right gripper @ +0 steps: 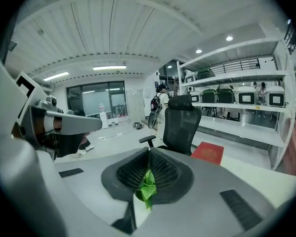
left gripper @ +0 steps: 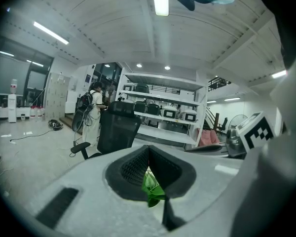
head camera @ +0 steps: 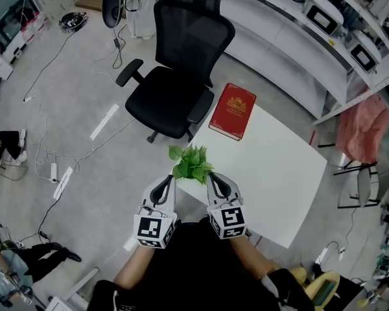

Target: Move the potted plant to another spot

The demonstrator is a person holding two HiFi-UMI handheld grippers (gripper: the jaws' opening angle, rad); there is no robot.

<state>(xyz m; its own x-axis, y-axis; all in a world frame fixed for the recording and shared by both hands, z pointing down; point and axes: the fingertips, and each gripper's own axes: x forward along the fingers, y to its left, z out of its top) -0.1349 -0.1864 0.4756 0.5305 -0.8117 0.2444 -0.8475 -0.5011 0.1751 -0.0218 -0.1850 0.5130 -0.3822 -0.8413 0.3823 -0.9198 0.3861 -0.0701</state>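
Note:
The potted plant [head camera: 192,162] shows as a tuft of green leaves at the near-left corner of the white table [head camera: 279,173]; its pot is hidden under the leaves. My left gripper [head camera: 166,181] and right gripper [head camera: 212,179] hover side by side just short of the plant, one at each side of it, both pointing at it. Each has its jaws shut tip to tip with nothing clamped. In the left gripper view the leaves [left gripper: 151,187] peek through the hollow behind the closed tips [left gripper: 148,148]. The right gripper view shows the same, with leaves [right gripper: 148,187] below the tips [right gripper: 149,151].
A red book [head camera: 233,111] lies at the table's far corner. A black office chair [head camera: 175,70] stands just beyond the table. Cables and a power strip [head camera: 62,181] trail over the floor at left. White shelving with appliances [head camera: 324,18] runs along the back right.

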